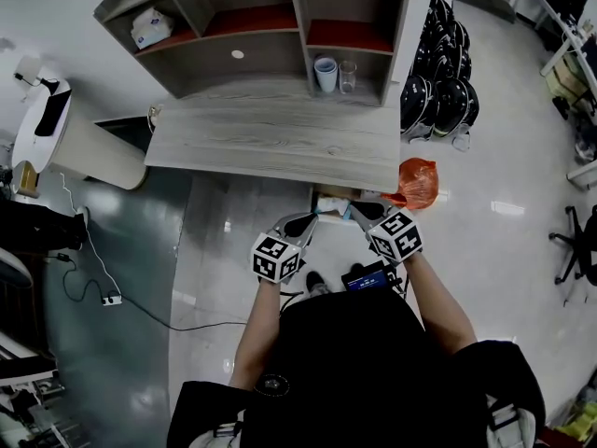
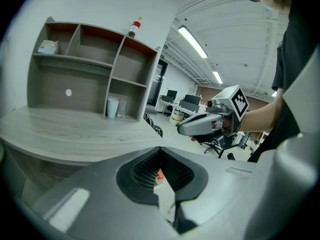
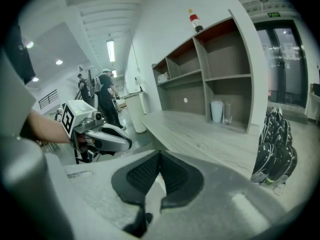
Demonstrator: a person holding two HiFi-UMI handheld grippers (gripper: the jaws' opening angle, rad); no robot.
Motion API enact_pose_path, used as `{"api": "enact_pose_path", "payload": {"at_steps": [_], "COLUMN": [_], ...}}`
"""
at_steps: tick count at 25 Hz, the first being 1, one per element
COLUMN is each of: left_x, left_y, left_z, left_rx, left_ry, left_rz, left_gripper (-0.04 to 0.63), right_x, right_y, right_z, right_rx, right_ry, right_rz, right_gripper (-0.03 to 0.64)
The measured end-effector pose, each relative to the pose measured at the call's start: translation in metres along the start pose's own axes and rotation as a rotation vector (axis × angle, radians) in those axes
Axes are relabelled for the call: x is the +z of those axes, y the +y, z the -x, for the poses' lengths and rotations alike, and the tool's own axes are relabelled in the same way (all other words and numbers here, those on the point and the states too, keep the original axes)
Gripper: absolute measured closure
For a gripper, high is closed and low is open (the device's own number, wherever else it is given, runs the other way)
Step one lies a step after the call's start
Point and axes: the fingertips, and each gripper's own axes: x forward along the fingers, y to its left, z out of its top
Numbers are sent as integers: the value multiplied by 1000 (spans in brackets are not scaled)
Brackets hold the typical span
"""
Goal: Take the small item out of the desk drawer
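Note:
The grey wood desk (image 1: 280, 147) carries a shelf unit (image 1: 252, 63). Just under its front edge, a pale strip (image 1: 334, 200) shows where a drawer could be; I cannot make out a small item there. My left gripper (image 1: 312, 217) and right gripper (image 1: 354, 207) hover side by side in front of that edge, tips pointing toward each other. In the left gripper view the left gripper (image 2: 160, 151) has its pads meeting with nothing between them, and the right gripper (image 2: 200, 125) floats ahead. The right gripper view shows the right gripper (image 3: 160, 156) shut and empty, with the left gripper (image 3: 107, 138) opposite.
A white cup (image 1: 326, 73) and a glass (image 1: 347, 76) stand in the shelf's right bay, and a tissue box (image 1: 151, 26) sits upper left. An orange bag (image 1: 417, 183) lies by the desk's right corner, near stacked black helmets (image 1: 438, 73). A cable and power strip (image 1: 112, 299) lie on the floor at left.

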Motion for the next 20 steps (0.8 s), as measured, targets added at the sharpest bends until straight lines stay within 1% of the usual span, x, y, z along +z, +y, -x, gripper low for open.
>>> {"api": "enact_pose_path", "payload": {"at_steps": [4, 7, 10, 14, 20], "left_x": [2, 4, 1, -2, -7], "left_y": [-3, -7, -10, -9, -4], "left_z": [-4, -9, -17, -25, -25], "left_rx": [6, 17, 41, 84, 143], "left_ry": [-5, -8, -4, 0, -4], "left_rz": [-3, 11, 23, 24, 28], "left_gripper": [594, 594, 594, 594, 594], "right_x": [0, -2, -10, -18, -34], "right_y": [-3, -7, -14, -20, -25], "right_z": [0, 0, 3, 1, -19], "right_rx": [25, 56, 89, 135, 191], "right_ry": [4, 15, 33, 61, 122], "right_rz": [3, 7, 17, 59, 117], "right_gripper": [615, 615, 615, 615, 615]}}
